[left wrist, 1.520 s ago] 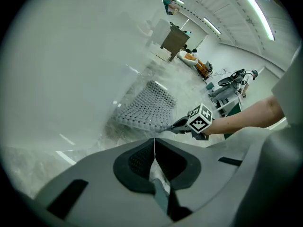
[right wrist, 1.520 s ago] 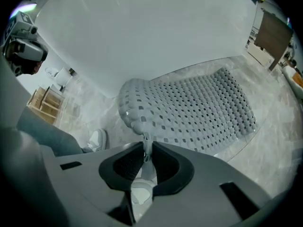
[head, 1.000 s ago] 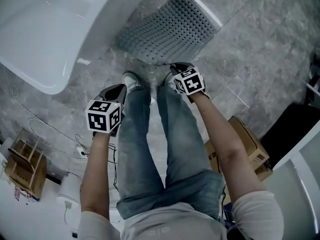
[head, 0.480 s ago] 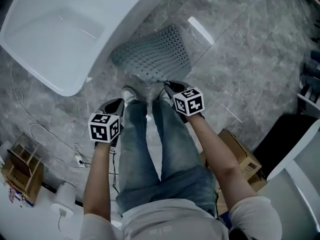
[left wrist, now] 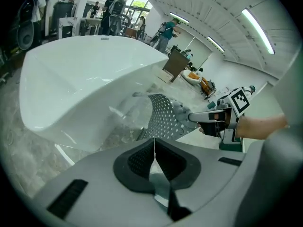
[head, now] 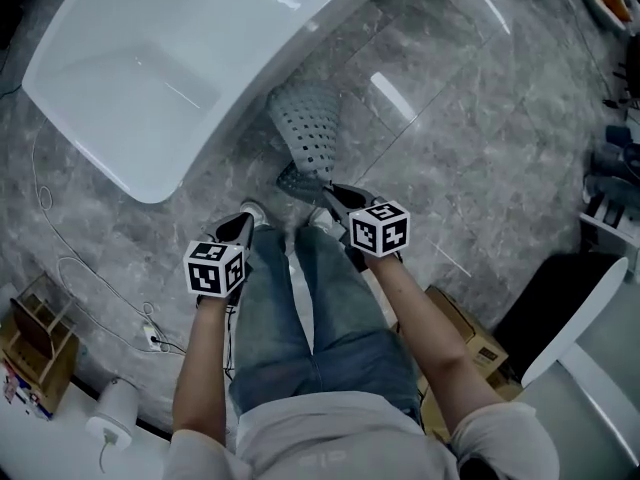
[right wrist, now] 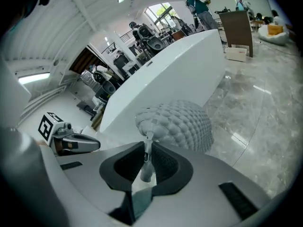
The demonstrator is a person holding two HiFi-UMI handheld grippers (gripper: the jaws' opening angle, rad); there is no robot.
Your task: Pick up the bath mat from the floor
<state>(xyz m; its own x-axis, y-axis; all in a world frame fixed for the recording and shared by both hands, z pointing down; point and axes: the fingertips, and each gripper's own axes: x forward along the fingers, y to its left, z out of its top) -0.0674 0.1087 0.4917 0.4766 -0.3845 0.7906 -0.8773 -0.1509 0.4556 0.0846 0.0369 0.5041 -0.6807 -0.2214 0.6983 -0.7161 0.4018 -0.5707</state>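
- The bath mat (head: pixel 308 133) is grasped at its near edge by the jaws of the right gripper (right wrist: pixel 146 156), which are clenched on a fold of it.
- The mat is seen hanging, bunched and curled, from that gripper, in front of the white bathtub (head: pixel 150 78) and above the grey floor (head: pixel 480 168).
- The jaws of the left gripper (left wrist: pixel 154 148) are pressed together with nothing between them; it is held just left of the person's legs (head: pixel 320 308), apart from the mat.
- The pick-up is judged nearly done: most of the mat is raised, though whether its far end touches the floor cannot be told.
- What is judged left is lifting it fully clear.
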